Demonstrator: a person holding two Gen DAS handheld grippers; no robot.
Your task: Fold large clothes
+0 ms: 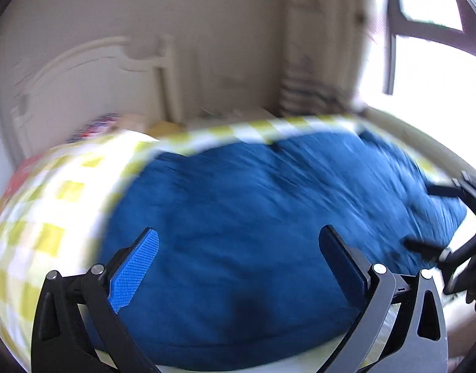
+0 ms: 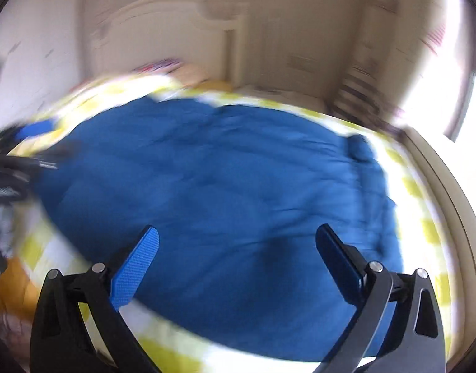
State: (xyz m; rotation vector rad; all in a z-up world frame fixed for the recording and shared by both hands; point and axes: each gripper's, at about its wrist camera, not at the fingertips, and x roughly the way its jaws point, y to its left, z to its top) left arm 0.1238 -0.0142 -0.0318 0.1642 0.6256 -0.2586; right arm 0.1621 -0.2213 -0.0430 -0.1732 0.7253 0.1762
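Yellow-checked bedsheet (image 2: 424, 227) carries blue garment (image 2: 222, 186); both hand-held grippers, left (image 1: 238, 258) and right (image 2: 238, 258), gape empty; no legible writing.

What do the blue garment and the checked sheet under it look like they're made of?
Blue garment: soft matte woven cloth, perhaps cotton; it shows shallow creases and no shine. Checked sheet: thin, light fabric, printed yellow and white; motion blur hides its weave.
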